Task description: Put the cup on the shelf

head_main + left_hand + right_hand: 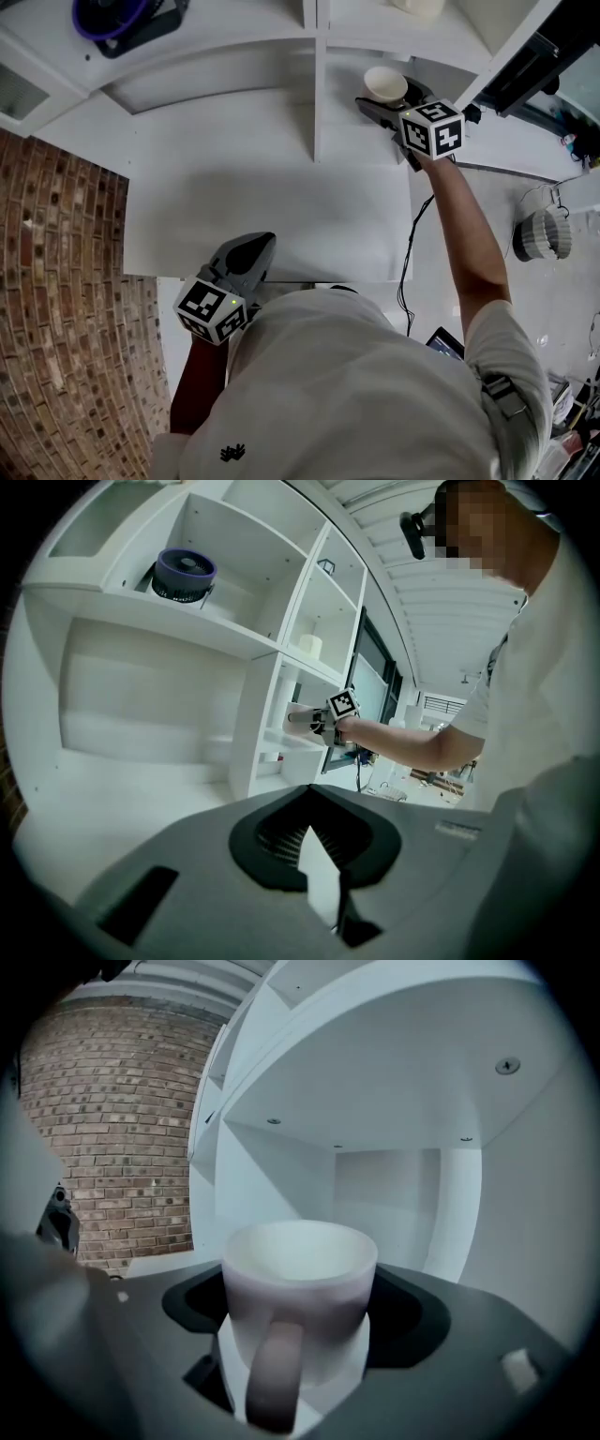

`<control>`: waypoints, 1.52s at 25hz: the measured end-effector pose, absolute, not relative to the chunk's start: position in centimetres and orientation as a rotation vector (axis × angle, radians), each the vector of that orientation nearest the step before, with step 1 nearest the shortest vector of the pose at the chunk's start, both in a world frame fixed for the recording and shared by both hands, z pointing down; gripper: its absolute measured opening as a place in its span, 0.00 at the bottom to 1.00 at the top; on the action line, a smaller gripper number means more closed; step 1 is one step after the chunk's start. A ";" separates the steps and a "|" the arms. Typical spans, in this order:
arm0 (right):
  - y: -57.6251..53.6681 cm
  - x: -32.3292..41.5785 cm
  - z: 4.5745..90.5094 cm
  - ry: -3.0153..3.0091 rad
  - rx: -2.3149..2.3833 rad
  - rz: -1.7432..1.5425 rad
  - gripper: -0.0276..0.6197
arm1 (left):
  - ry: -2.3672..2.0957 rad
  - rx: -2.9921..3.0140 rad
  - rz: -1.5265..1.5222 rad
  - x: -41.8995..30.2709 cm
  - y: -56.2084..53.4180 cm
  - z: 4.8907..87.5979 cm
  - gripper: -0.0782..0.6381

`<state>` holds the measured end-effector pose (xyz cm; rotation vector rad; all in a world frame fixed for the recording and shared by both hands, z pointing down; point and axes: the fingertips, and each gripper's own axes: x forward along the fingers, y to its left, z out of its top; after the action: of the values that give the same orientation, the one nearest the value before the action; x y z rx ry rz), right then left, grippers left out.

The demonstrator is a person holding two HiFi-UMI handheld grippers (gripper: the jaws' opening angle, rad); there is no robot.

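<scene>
A white cup (384, 85) with a handle is held in my right gripper (386, 105), which is shut on it. The cup hangs inside a compartment of the white shelf (319, 112), right of its upright divider. In the right gripper view the cup (300, 1283) fills the space between the jaws, handle (275, 1377) turned toward the camera, with the compartment's back wall behind. The left gripper view shows the cup (298, 716) and right gripper (317, 720) far off at the shelf. My left gripper (255, 251) hangs low near my body, shut and holding nothing.
A dark purple round device (117, 19) sits in an upper left compartment. A pale object (417, 7) stands in the compartment above the cup. A brick wall (56, 281) is on the left. A black cable (409, 253) and a white ribbed object (542, 234) lie at the right.
</scene>
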<state>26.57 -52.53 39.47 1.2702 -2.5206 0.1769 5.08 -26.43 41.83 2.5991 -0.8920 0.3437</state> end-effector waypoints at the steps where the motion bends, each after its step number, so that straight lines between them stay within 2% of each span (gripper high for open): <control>1: -53.0 26.6 39.7 -2.518 1.272 0.182 0.72 | -0.899 2.594 0.342 4.9 -26.6 41.9 0.12; 19: -59.4 27.0 42.8 -2.486 1.307 0.237 0.72 | -0.990 2.532 0.373 3.5 -27.8 42.6 0.12; 34: -60.2 27.1 43.7 -2.496 1.328 0.228 0.73 | -1.031 2.512 0.371 2.8 -27.5 42.7 0.12; 38: -60.1 27.4 43.6 -2.497 1.348 0.227 0.76 | -1.028 2.498 0.364 2.8 -27.1 43.0 0.12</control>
<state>27.43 -60.09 43.55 1.3477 -2.4971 0.2270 2.76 -27.05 42.98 2.4982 -1.0284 0.3644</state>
